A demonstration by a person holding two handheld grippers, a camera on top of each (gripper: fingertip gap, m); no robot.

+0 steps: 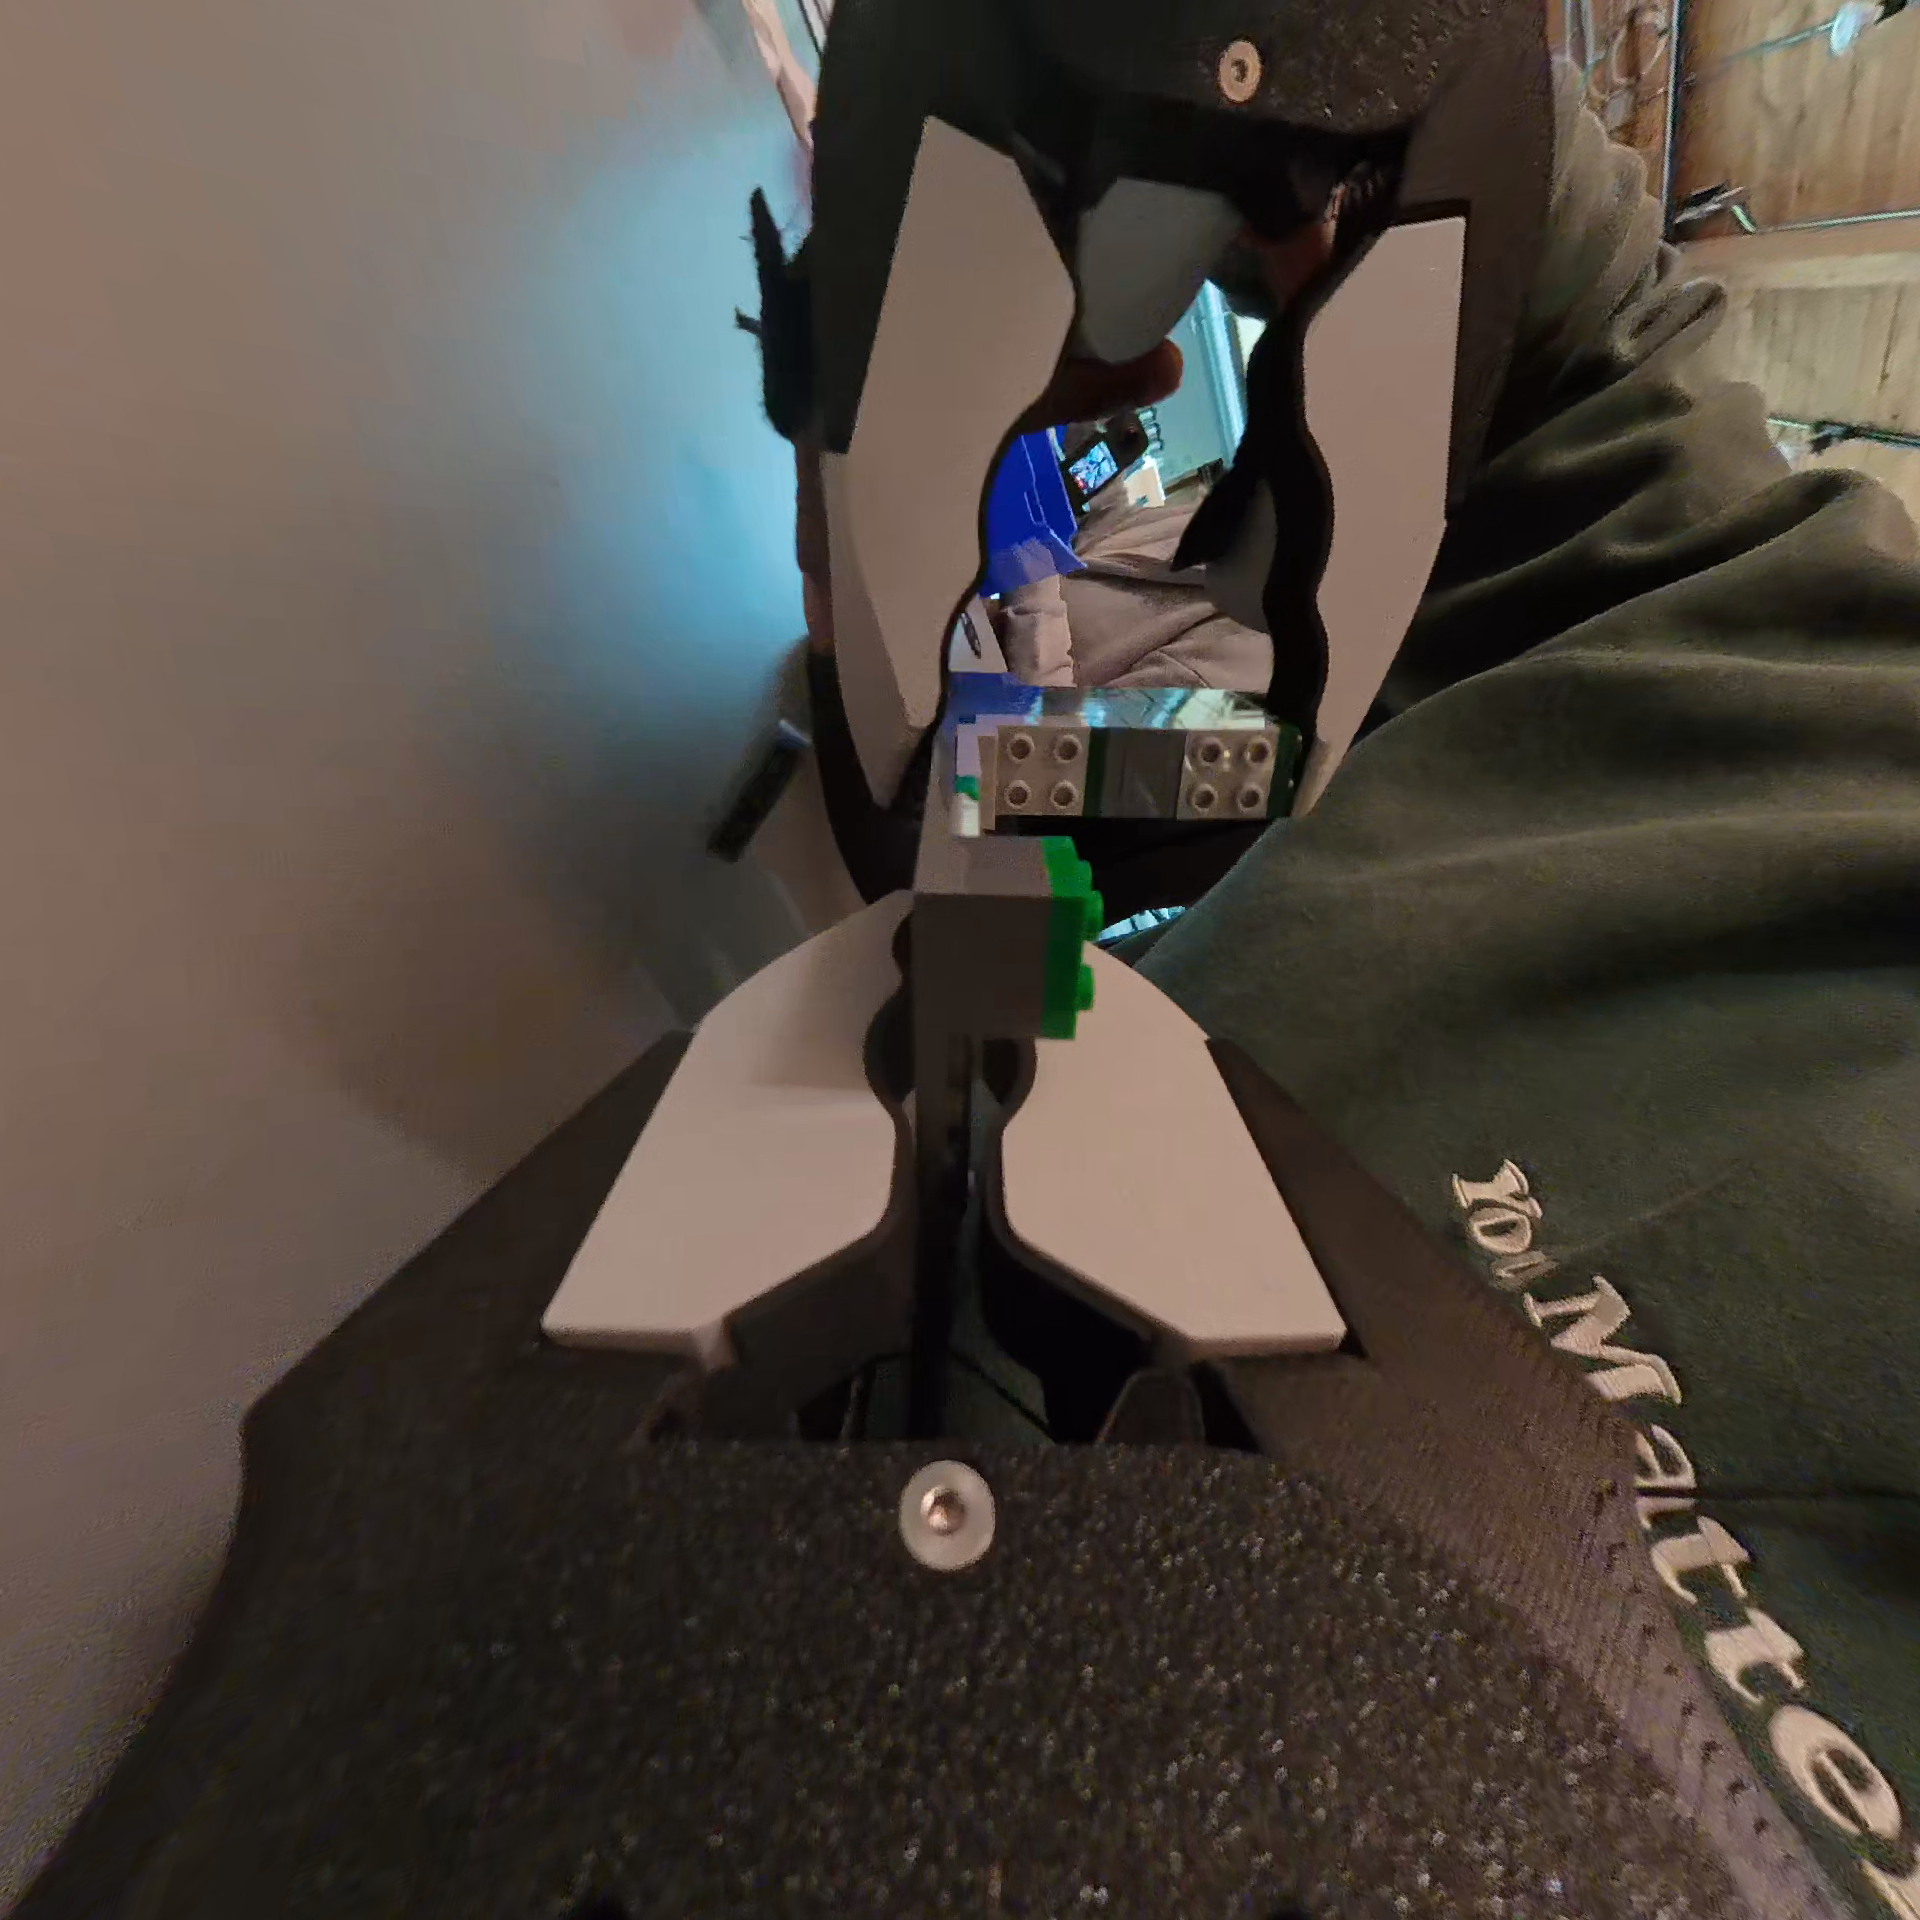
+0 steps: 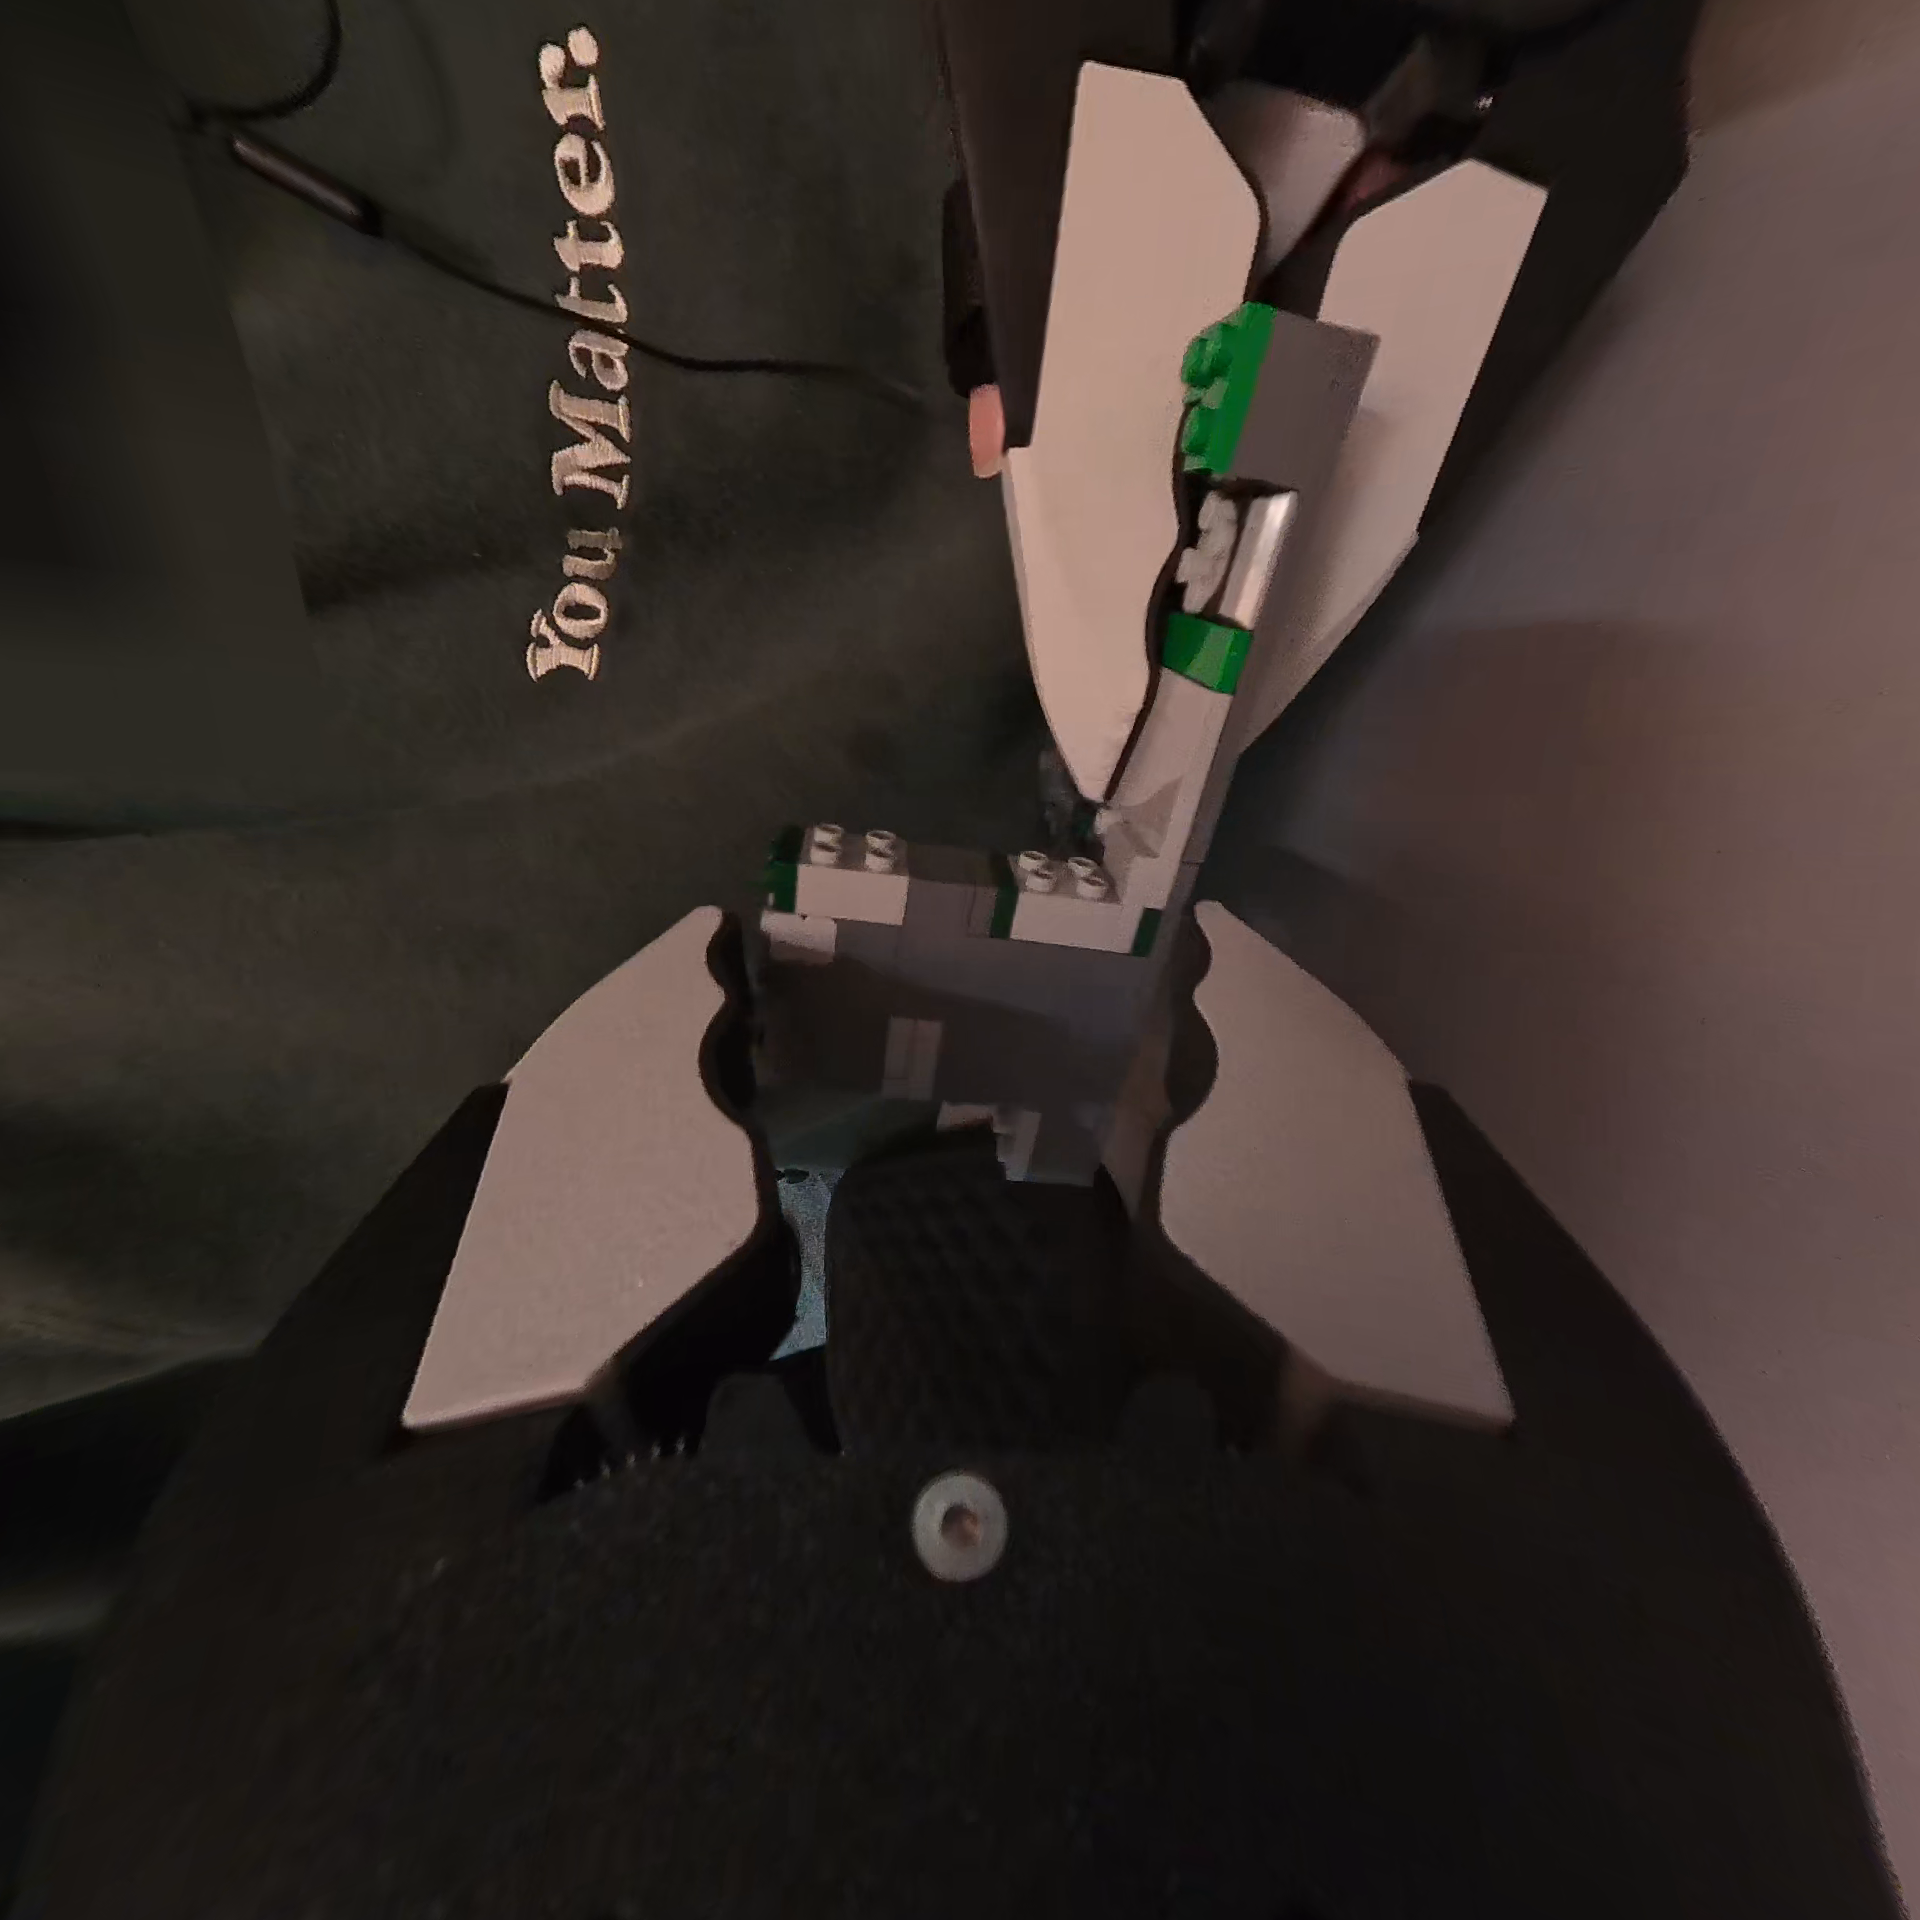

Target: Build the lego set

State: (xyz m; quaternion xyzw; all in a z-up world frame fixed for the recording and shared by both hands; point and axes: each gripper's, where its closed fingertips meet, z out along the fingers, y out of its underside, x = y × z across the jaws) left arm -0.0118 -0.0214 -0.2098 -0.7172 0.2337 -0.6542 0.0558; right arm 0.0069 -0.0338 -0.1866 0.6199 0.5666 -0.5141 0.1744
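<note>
Both grippers hold Lego parts in the air, facing each other. My left gripper [image 1: 995, 935] is shut on a long grey piece [image 1: 977, 951] with a green plate [image 1: 1070, 940] on its side. My right gripper [image 2: 961, 925] is shut on a grey and white block [image 2: 935, 977] with studs on top and thin green layers. The block shows between the right gripper's fingers in the left wrist view [image 1: 1132, 774]. The long grey piece [image 2: 1299, 416] reaches down to the block's corner and touches it. I cannot tell whether they are pressed together.
A person's dark green sweatshirt [image 1: 1558, 935] with pale lettering is right behind the parts, and also fills the left of the right wrist view [image 2: 416, 520]. A pale flat surface [image 1: 364, 623] lies on the other side. A fingertip [image 2: 982, 426] shows by the left gripper. Only a small space, under 4 cm, lies between the two pairs of fingers.
</note>
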